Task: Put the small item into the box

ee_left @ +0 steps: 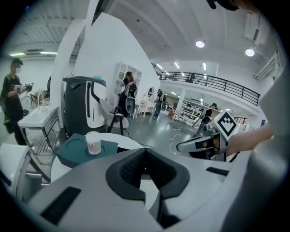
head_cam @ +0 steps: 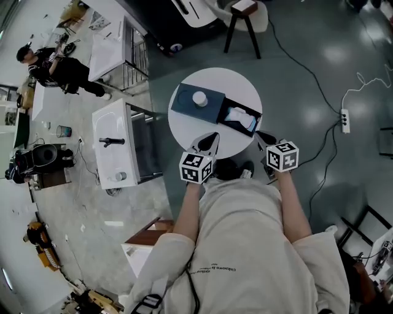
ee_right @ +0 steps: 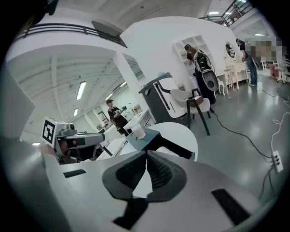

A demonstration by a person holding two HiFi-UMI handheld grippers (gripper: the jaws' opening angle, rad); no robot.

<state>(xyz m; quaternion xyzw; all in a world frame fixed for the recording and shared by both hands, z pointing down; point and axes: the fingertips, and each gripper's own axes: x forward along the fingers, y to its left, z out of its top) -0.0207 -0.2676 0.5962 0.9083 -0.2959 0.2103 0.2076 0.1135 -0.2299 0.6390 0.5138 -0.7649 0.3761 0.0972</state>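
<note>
The small item, a white ribbed cup [head_cam: 199,98] [ee_left: 93,142] [ee_right: 139,132], stands upright on the flat dark teal box [head_cam: 189,107] on the round white table [head_cam: 242,86]. A black drawer part [head_cam: 241,118] holding crumpled white paper juts from the box's right end. My left gripper [head_cam: 212,138] [ee_left: 145,152] hovers over the table's near edge, short of the box, shut and with nothing in it. My right gripper [head_cam: 261,141] [ee_right: 146,154] hangs just off the table's near right edge, its pads together and nothing between them. Neither gripper touches the cup.
White washstands [head_cam: 113,147] stand left of the table, and a chair [head_cam: 245,15] stands behind it. A cable and power strip [head_cam: 345,119] lie on the floor at right. A person [head_cam: 55,67] stands far left. My legs are under the table's near edge.
</note>
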